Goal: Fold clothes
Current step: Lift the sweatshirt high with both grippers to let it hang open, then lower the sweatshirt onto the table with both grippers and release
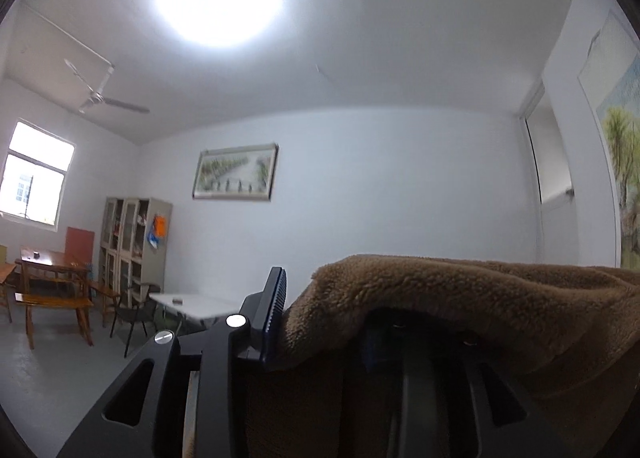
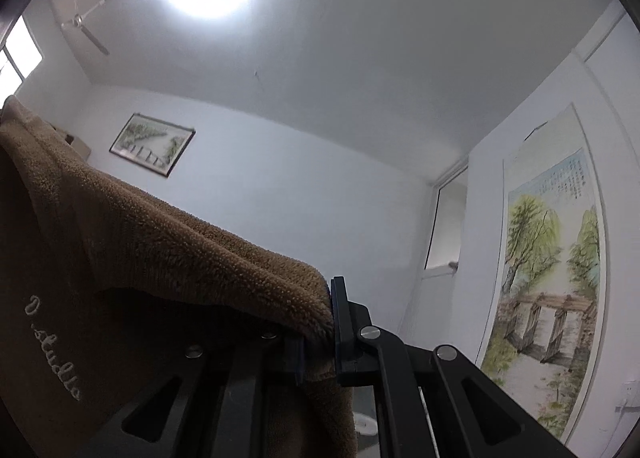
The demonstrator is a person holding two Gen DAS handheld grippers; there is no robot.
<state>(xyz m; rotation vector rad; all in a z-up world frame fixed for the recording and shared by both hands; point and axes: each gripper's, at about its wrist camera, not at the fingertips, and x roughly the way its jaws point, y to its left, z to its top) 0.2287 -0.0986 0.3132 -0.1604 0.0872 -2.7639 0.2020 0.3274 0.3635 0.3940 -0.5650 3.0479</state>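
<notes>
Both up in the air, aimed at the white wall. Right hand-held gripper (image 2: 320, 332) clamped tight on the fuzzy brown fleece garment (image 2: 168, 242); left hand-held gripper (image 1: 320, 322) partly loosened, fleece draped over its right finger, touching the left pad (image 1: 277, 308), grip unclear.

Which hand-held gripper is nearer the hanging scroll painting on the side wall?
Right, it seems. The scroll painting looms just right of the right hand-held gripper; the left hand-held gripper sees it farther off, past the brown garment.
</notes>
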